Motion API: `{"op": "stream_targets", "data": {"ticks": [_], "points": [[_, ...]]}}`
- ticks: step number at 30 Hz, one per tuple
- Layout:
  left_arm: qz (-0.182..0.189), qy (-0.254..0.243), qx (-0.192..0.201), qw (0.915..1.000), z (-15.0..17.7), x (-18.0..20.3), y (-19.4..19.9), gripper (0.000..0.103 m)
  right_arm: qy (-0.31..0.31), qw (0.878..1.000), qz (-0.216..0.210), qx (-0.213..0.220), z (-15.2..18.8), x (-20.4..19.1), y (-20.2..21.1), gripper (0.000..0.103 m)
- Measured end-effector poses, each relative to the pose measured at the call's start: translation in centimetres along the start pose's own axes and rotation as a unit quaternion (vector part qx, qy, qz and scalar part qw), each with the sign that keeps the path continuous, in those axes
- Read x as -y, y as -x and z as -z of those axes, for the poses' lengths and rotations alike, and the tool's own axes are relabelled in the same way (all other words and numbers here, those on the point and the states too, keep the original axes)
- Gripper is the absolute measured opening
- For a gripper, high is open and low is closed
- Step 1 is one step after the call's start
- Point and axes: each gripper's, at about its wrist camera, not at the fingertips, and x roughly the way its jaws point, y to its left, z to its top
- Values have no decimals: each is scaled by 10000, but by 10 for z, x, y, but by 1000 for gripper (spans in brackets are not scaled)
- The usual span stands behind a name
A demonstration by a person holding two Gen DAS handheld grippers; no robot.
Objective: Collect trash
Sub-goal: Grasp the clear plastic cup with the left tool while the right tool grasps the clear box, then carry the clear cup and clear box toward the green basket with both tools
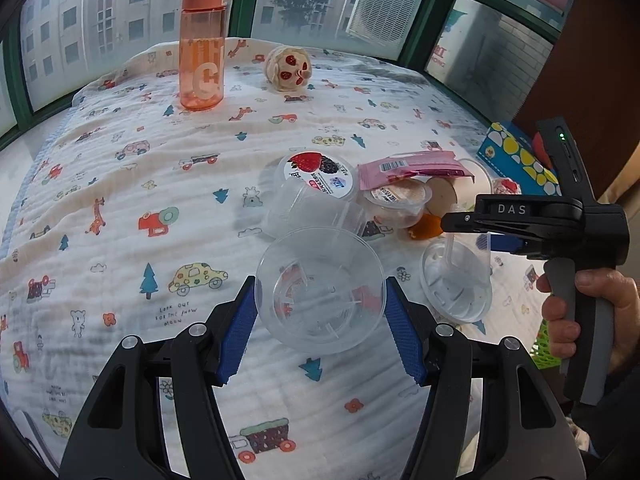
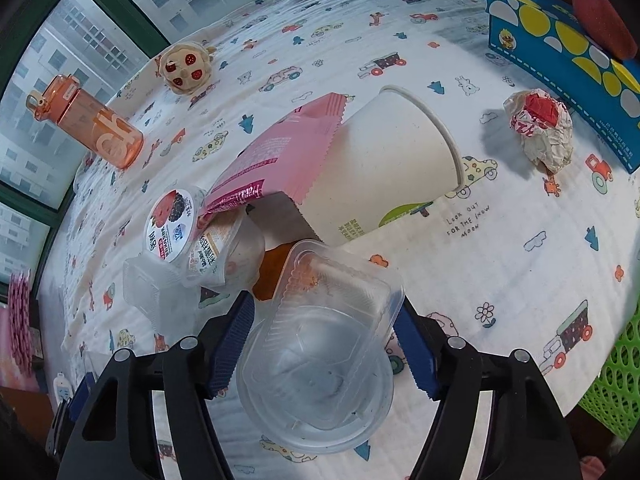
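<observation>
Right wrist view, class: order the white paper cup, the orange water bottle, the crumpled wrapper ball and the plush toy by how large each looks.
1. White paper cup
2. Orange water bottle
3. Crumpled wrapper ball
4. Plush toy

The last two look close; nearness to the camera may skew all of this.

Orange bottle; pink wrapper; white cloth (cartoon-vehicle print).

Items shown, by kind. Grippers: two, the left gripper and the right gripper. Clear plastic cups and tubs: five in all, one clear cup, one clear tub, one berry-lidded cup, one small pudding cup, one empty cup on its side. Paper cup: one. Pink wrapper: one. Crumpled paper ball: one. Orange bottle: one. Plush toy: one. Blue box: one. Green basket: one.
</observation>
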Motion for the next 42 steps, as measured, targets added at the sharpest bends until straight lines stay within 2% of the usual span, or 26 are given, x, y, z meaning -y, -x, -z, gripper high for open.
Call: {"op": "stream_targets", "data": {"ticks": [9,16,24,33,42], "points": [[-40,-26,9,10000,-2,5,3,62,16,9997,-168,153,5,4,13,58],[-7,-154,67,9999,-4,20,9,62,204,9971,-486,550,15,10,51,57],[131,-355,117,9992,-10,52,14,62,691,9906,-371,1117,33,28,96,57],[434,-646,122,9969,-18,102,11,62,614,9842,-236,1642,49,81,140,57],[804,-1035,71,9913,-26,162,5,62,83,9797,133,2001,66,165,182,57]]}}
